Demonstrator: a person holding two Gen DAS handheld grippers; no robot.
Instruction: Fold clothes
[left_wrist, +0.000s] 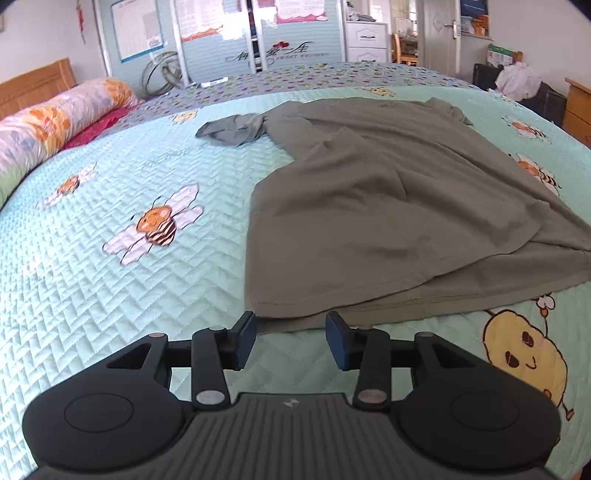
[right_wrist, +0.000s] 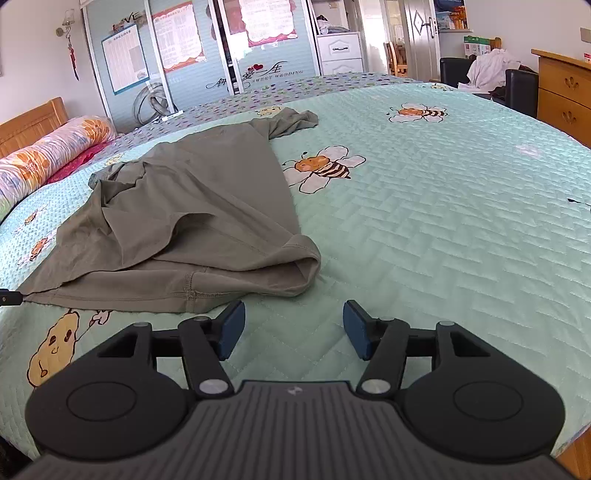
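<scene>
Ahead of your left gripper (left_wrist: 291, 334), parted and empty, the olive shirt (left_wrist: 388, 206) covers the quilt (left_wrist: 110, 295) from 12 to 2 o'clock, its hem just beyond the fingertips. From 9 to 11 o'clock the quilt is bare up to the floral bolster (left_wrist: 55, 122). Your right gripper (right_wrist: 294, 328), also parted, has open quilt from 12 to 3 o'clock; the shirt's rumpled hem (right_wrist: 207, 291) lies at 10 to 11 o'clock, close to the left finger.
</scene>
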